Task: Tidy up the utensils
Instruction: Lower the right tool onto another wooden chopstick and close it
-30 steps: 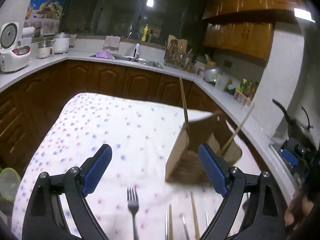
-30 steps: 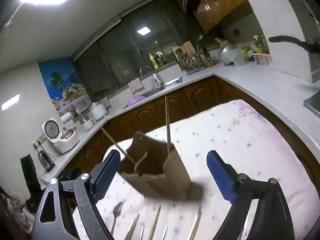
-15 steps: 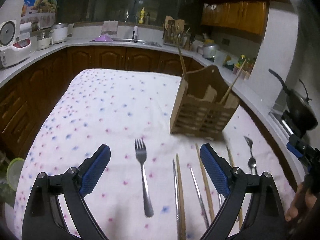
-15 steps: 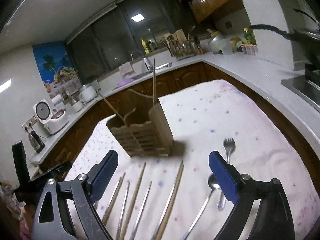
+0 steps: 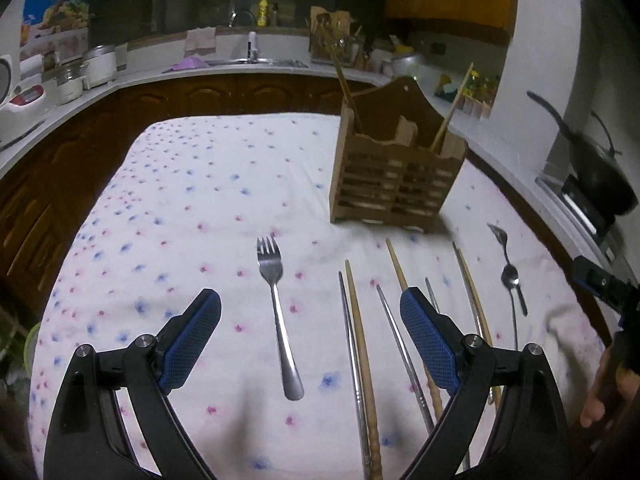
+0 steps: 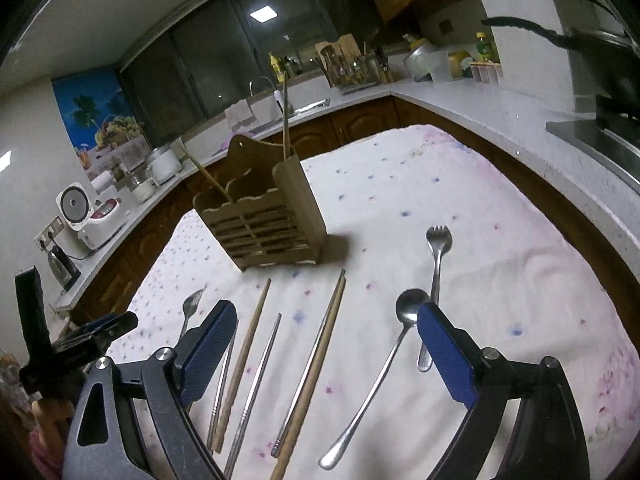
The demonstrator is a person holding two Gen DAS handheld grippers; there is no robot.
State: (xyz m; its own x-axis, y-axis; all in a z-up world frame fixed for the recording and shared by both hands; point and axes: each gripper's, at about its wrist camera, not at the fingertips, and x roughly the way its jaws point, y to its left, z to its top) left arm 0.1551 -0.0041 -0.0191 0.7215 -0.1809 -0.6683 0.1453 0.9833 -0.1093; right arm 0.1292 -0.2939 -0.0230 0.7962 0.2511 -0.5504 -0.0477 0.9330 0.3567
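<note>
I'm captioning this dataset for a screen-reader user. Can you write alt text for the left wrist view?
The open, empty left gripper hovers over a flower-dotted tablecloth above a steel fork. Right of the fork lie wooden and metal chopsticks and a spoon. Behind them stands a wooden utensil holder with two sticks in it.

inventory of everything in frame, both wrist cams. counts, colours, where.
Wooden caddy: 1, brown, far end of the tablecloth, two wooden chopsticks standing in it.
Forks: 2, steel, one left of the row, one at the right beside the spoon.
Spoon: 1, steel, right side.
Loose chopsticks: about seven, wood and steel, flat in a row before the caddy.
Rice cooker: 1, white, left counter.
Pan: 1, black, stove at right.
Left gripper: open, empty.
Right gripper: open, empty.
</note>
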